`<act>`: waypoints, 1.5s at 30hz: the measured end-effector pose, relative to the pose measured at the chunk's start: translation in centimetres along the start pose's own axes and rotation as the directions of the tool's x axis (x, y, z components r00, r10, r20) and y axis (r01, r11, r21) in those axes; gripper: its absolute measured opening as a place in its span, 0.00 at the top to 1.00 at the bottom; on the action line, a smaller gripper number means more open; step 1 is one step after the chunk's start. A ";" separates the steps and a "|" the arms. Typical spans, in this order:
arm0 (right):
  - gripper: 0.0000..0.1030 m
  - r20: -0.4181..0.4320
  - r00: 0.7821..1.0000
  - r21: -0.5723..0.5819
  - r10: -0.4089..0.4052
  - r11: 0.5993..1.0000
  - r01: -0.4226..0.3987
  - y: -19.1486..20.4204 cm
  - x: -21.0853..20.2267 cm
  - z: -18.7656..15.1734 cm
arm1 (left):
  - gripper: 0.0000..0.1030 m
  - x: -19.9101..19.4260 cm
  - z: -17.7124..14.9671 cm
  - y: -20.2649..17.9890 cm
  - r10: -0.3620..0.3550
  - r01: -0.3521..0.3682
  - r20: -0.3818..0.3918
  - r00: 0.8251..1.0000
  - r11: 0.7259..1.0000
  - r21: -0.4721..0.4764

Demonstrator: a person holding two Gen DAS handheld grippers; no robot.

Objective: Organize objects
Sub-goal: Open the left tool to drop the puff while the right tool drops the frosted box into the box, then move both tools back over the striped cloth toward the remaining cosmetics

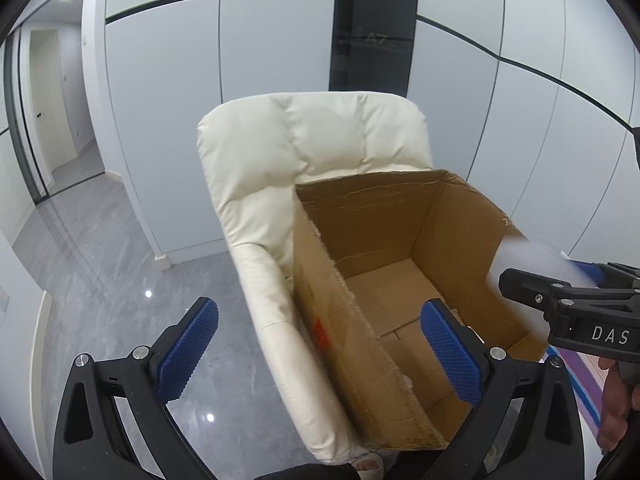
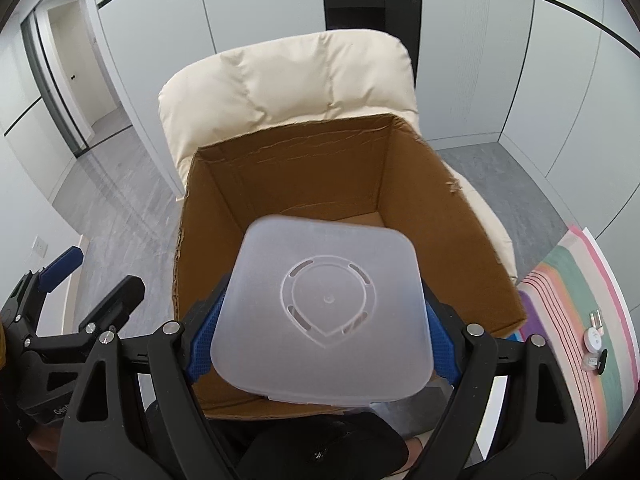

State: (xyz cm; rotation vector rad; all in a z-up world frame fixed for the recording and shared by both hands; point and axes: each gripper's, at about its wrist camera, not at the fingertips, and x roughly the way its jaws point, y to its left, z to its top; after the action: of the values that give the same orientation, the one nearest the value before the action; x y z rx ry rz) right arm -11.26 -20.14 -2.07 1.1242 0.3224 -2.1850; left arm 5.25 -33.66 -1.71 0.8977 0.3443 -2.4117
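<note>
Left tool point(image 1: 320, 356): jaws spread wide, nothing between them, at 6 o'clock before the open cardboard box point(image 1: 400, 300). The box sits on a cream armchair point(image 1: 280, 168). Right tool point(image 2: 316, 340): clamped on a frosted plastic container point(image 2: 324, 312), held over the box's near edge, at 6 o'clock.

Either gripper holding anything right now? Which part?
Right gripper clamps the translucent plastic container by its two opposite sides, above the cardboard box. Left gripper is open, holding nothing.
</note>
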 end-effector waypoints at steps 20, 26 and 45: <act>0.06 0.017 0.997 0.059 -0.079 0.995 0.078 -4.4 -1.9 -1.3 | 0.01 1.1 0.2 -4.3 -0.061 0.062 -0.027 0.998 0.997 0.038; 0.06 0.018 0.994 0.096 -0.106 0.990 0.104 -6.6 -2.5 -1.9 | 0.01 1.6 0.2 -6.4 -0.074 0.076 -0.040 0.996 0.995 0.063; 0.00 0.020 0.973 0.211 -0.231 0.952 0.222 -14.5 -6.3 -5.3 | 0.00 1.7 -0.5 -15.4 -0.152 0.160 -0.059 0.987 0.974 0.161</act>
State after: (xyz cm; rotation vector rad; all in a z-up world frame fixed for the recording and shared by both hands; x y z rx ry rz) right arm -14.69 -3.86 -1.34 1.1976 0.2160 -2.4894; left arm -4.30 -21.44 -2.50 1.0352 0.2428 -2.5975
